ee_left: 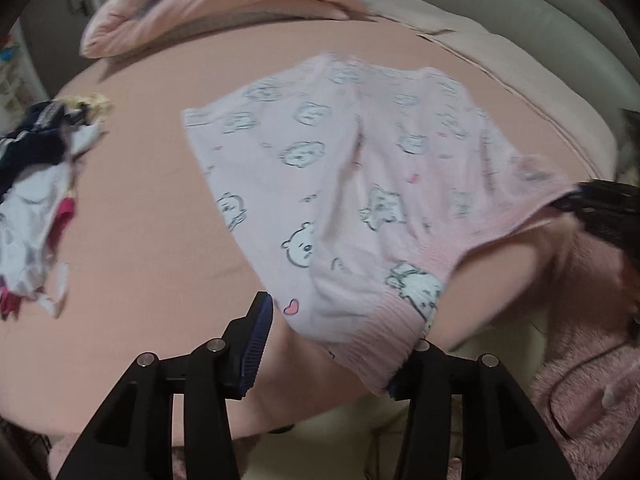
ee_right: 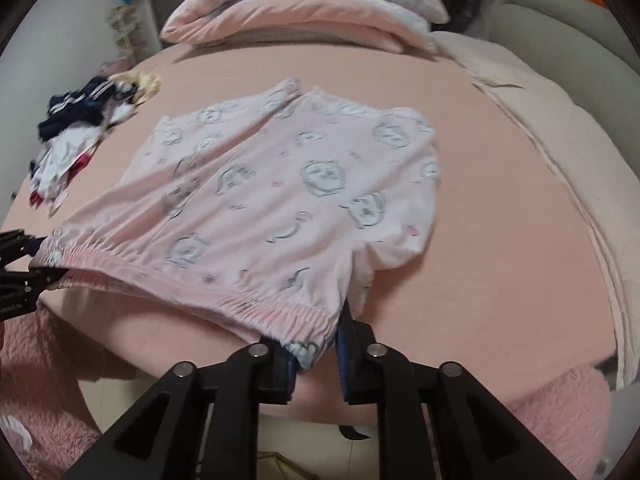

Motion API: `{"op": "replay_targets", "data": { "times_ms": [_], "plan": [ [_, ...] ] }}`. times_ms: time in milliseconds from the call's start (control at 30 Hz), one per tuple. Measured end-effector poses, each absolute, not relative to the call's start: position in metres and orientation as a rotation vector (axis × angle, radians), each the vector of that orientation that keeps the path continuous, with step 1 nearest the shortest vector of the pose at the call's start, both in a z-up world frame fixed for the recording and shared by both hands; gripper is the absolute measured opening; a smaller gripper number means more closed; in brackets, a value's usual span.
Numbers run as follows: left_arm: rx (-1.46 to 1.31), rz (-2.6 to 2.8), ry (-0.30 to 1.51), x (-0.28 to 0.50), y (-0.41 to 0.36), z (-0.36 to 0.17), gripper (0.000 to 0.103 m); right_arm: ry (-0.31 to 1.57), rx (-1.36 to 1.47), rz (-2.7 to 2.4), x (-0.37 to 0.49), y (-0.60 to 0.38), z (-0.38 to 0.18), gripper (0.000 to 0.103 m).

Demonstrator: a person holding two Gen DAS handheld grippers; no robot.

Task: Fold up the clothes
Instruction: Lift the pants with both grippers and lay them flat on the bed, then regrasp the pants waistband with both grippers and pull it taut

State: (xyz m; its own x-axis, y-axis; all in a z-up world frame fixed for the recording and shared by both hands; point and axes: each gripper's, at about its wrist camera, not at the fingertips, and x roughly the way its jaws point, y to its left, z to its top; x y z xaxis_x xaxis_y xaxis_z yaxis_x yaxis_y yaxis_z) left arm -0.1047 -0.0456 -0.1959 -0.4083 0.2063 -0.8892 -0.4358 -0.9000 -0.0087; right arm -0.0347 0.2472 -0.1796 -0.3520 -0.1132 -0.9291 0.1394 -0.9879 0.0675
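The shorts (ee_right: 280,184) lie spread on the bed (ee_right: 500,208), legs toward the far end and waistband at the near edge, lifted off the sheet there. The right gripper (ee_right: 316,354) sits at the waistband's right corner, cloth between its fingers; the left gripper (ee_left: 328,348) is at the waistband's other end, where the cloth seems to drape against its right finger, though blur makes this uncertain. A pile of clothes (ee_right: 76,136) lies on the bed to the left of the shorts, well apart from them. A folded quilt (ee_right: 304,8) rests at the far end, behind the shorts. A blanket (ee_right: 560,152) runs along the bed's right side.
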Motion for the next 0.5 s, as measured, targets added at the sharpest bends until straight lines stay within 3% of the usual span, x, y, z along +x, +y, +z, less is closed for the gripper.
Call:
{"op": "replay_targets", "data": {
  "times_ms": [133,333,500],
  "plan": [
    [-1.389,2.334,0.487,-0.106,-0.026,-0.2,0.044,0.077,1.659,-2.497,-0.03,0.243,-0.176,0.016],
    [-1.32,2.373,0.266,-0.1,-0.045,-0.181,0.044,-0.006,1.548,-2.612,-0.029,0.256,-0.154,0.016],
    [-1.186,2.339,0.357,-0.1,-0.025,-0.168,0.044,-0.081,1.479,-2.676,-0.033,0.265,-0.136,0.016]
  ]
}}
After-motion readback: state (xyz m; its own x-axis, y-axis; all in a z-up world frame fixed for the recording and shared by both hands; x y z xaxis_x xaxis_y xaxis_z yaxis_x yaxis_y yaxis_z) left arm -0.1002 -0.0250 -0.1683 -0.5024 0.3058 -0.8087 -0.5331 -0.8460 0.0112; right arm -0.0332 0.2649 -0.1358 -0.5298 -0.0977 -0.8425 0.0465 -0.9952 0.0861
